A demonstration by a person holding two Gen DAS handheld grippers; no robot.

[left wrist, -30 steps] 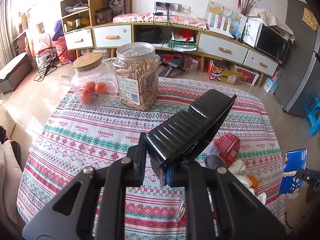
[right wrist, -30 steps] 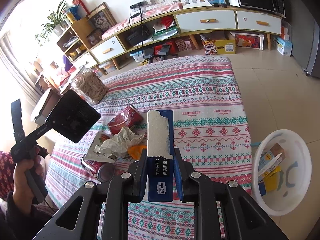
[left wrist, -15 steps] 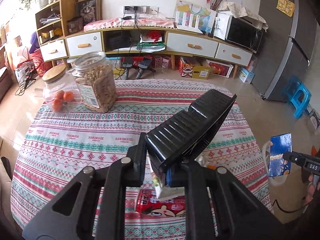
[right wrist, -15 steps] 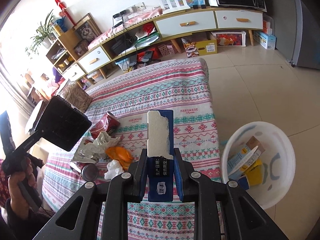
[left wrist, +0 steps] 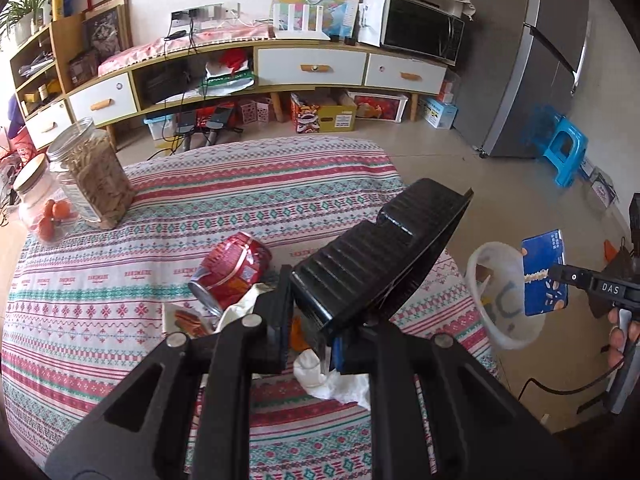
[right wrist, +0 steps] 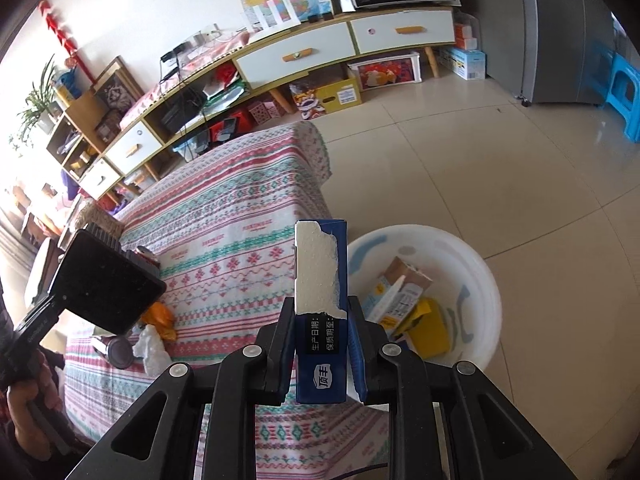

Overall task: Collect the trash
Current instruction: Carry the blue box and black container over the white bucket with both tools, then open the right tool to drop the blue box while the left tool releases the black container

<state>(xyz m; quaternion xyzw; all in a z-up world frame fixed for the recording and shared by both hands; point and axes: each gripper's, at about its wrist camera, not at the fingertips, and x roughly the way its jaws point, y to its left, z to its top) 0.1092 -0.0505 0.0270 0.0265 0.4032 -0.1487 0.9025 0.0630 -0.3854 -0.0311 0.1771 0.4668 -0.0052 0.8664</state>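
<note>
My left gripper is shut on a black ribbed dustpan, which it holds tilted above a trash pile on the striped tablecloth. The pile holds a dented red can, crumpled white tissue and orange peel. My right gripper is shut on a blue carton with a torn white top. It hangs at the table's edge, beside a white bin on the floor with boxes inside. The right wrist view also shows the dustpan, the tissue and the can.
Two jars stand at the table's far left: one of biscuit sticks, one with small oranges. A long TV cabinet, a grey fridge and a blue stool line the room. A person's hand grips the left handle.
Both grippers have swung right. The blue carton moved from above the table to the table edge beside the bin. The dustpan moved right, now over the trash pile. Both grips unchanged.
</note>
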